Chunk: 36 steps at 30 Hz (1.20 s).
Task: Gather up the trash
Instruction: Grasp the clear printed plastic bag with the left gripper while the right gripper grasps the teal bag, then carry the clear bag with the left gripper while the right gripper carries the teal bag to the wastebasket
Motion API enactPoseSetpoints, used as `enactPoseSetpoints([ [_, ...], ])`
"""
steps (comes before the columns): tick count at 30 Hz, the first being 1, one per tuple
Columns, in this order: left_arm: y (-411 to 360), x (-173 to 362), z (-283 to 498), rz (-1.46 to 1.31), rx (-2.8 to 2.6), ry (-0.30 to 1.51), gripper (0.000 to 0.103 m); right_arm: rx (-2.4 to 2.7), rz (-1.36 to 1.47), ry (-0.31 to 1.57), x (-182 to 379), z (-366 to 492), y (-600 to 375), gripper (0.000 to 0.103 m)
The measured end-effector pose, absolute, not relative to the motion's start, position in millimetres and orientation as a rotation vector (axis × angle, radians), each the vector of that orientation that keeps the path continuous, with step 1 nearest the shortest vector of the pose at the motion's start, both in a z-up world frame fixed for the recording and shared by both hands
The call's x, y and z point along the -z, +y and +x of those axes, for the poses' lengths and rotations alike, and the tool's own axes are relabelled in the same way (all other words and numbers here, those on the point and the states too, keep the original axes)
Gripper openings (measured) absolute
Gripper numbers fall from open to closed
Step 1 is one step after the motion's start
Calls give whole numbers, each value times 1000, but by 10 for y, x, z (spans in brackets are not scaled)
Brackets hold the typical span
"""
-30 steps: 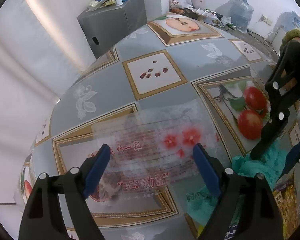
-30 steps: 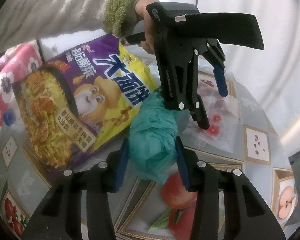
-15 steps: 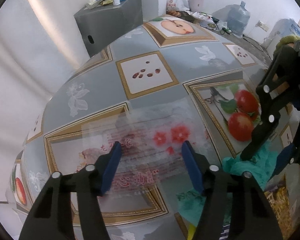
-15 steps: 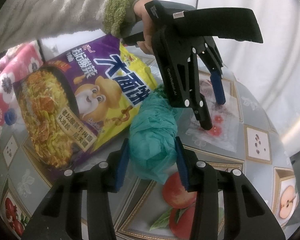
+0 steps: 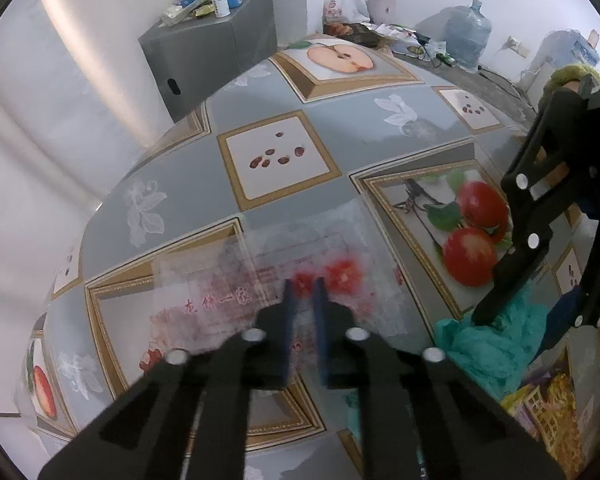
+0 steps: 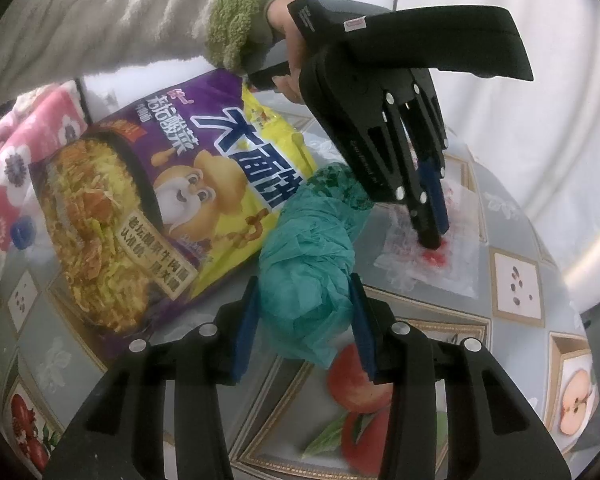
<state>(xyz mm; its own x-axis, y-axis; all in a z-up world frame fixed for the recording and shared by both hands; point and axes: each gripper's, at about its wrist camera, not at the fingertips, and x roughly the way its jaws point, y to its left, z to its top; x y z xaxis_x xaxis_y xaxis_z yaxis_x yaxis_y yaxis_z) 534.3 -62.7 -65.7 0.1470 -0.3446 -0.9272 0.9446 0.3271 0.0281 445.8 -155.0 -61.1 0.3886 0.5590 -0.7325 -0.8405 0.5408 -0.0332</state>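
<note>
A clear plastic wrapper (image 5: 228, 300) with red print lies flat on the fruit-patterned tablecloth (image 5: 340, 136). My left gripper (image 5: 303, 282) points steeply down at it, its blue pads pinched together on the film near the red flowers. The right wrist view shows the same pinch, the left gripper (image 6: 432, 240) standing on the wrapper (image 6: 456, 264). My right gripper (image 6: 303, 280) is shut on a crumpled teal plastic bag (image 6: 306, 248), one pad pressing each side. The left wrist view has the teal bag (image 5: 488, 344) at the lower right under the right gripper (image 5: 528, 316).
A purple and yellow noodle packet (image 6: 140, 200) lies to the left of the teal bag, touching it. Behind it sits a pink flowered cloth (image 6: 24, 148). Beyond the table stand a grey cabinet (image 5: 208, 52) with bottles and a water jug (image 5: 466, 36). A white curtain hangs at the left.
The left gripper's jaws have gone from wide apart over the wrapper to pinched together on it. The right gripper and the teal bag have kept still.
</note>
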Motion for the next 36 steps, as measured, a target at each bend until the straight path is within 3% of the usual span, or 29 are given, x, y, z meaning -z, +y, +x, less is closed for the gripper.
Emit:
enactPoseSetpoints([
  [19,-1162,646,4932,910,1143,1037,0,-816,-337,811,635,3883,-2076,39],
  [36,-1991,671,3368,1064,1296,1009,0,-615,-203,913,612,2237,-2483,40],
])
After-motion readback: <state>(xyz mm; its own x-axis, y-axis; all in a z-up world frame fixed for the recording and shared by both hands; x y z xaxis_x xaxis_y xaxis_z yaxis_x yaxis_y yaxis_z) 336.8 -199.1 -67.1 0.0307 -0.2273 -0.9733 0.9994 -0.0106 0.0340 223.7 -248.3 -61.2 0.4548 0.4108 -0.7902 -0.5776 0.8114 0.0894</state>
